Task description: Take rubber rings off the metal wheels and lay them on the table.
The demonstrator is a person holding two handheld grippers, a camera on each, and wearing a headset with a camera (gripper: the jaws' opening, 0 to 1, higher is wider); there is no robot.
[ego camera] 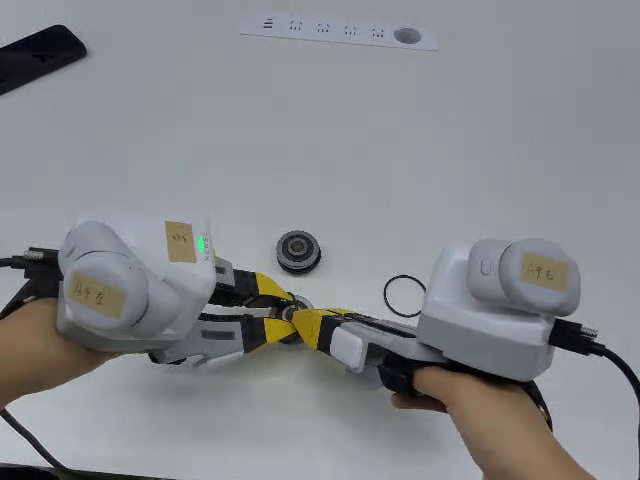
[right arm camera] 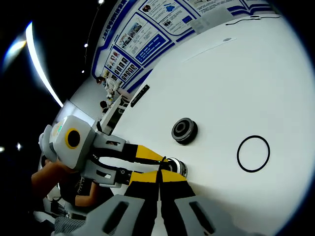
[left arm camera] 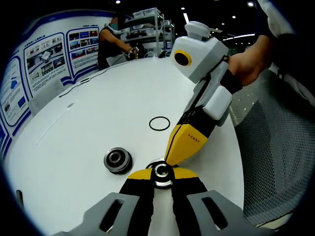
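Left gripper (left arm camera: 161, 178) is closest in: jaws closed part-way, clamping a metal wheel (right arm camera: 176, 167) by its two sides, low over the white table (ego camera: 480, 150). Right gripper (right arm camera: 158, 178) comes in nose to nose with it. Its jaws are all but together, tips at the wheel's rim. Can't tell whether the rubber ring is pinched between them, as the contact is hidden behind the yellow tips.

Handling, my read:
- Wheel is stiff, heavy for its size and smooth, so it could twist in the clamp. Hold it by the flat faces and leave the rim free.
- Ring is thin, soft and stretchy. Nip a short arc at the rim and roll it over the edge rather than pulling straight. It may snap back or flick away once free.

Just beyond the jaws, a second wheel (ego camera: 298, 250) lies flat on the table. Its dark outer band looks like a ring not yet removed. To its right and well apart, a loose ring (ego camera: 404, 295) lies flat on the table, so one is done.

At the far edge are a white power strip (ego camera: 340, 30) and a black flat object (ego camera: 38, 55), both clear of the work.
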